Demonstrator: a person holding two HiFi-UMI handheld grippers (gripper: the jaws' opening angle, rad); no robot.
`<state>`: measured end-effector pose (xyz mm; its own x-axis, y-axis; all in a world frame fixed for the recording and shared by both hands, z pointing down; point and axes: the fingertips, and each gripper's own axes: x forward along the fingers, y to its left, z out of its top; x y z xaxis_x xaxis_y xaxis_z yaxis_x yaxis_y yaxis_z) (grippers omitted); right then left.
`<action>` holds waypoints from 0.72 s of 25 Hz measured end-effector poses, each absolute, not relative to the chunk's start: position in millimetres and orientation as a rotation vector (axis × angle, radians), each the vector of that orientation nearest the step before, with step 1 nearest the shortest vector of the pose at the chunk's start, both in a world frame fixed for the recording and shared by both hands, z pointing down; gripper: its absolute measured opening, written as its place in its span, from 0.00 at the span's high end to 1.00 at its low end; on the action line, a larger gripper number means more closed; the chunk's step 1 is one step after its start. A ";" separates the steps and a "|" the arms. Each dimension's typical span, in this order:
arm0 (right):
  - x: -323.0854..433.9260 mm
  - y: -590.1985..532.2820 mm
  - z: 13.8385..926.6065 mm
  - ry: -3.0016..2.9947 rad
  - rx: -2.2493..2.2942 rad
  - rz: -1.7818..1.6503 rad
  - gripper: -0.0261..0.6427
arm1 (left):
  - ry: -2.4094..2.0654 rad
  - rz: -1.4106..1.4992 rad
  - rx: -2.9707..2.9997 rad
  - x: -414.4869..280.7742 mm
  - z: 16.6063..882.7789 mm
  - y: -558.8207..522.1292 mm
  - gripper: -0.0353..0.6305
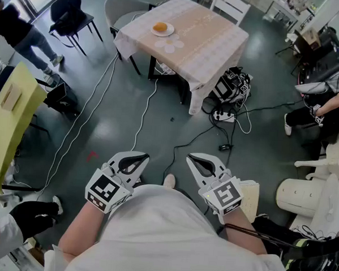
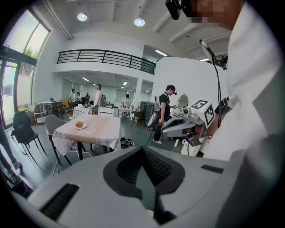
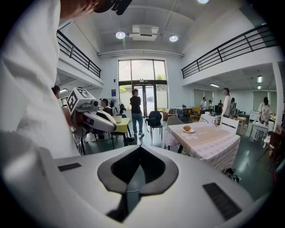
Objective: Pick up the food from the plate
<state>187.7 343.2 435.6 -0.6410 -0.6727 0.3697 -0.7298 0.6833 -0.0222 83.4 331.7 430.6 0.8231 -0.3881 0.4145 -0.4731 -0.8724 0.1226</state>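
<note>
An orange-brown bun [image 1: 160, 27] lies on a small white plate [image 1: 167, 32] near the left corner of a table [image 1: 202, 43] with a pale checked cloth, far ahead of me. Both grippers are held close to my body, well short of the table. My left gripper [image 1: 139, 156] and right gripper [image 1: 193, 158] are shut and hold nothing. The left gripper view shows its shut jaws [image 2: 141, 149], the bun [image 2: 79, 124] far off and the right gripper [image 2: 178, 126]. The right gripper view shows its shut jaws [image 3: 139, 149], the bun [image 3: 187, 128] and the left gripper [image 3: 100, 121].
Cables [image 1: 142, 111] and a power strip [image 1: 222, 115] lie on the grey floor between me and the table. A black bag [image 1: 233, 84] sits by the table leg. Chairs [image 1: 71, 16] stand around, a yellow table [image 1: 12, 115] at left, and people sit or stand at the edges.
</note>
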 end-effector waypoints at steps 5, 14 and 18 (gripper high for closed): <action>200.0 346.5 441.3 -2.570 1.099 0.248 0.94 | -0.699 0.546 2.766 91.6 433.6 330.3 0.94; 209.3 332.4 459.5 -2.579 1.043 0.291 0.94 | -0.792 0.542 2.713 86.3 436.2 311.5 0.94; 198.4 307.1 461.8 -2.592 1.028 0.285 0.94 | -0.763 0.552 2.693 74.8 447.2 287.4 0.94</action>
<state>198.4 307.1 461.8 -0.6817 -0.6250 0.3802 -0.6928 0.7186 -0.0609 74.8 287.4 447.2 0.7866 -0.4395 0.4338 -0.5496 -0.8185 0.1673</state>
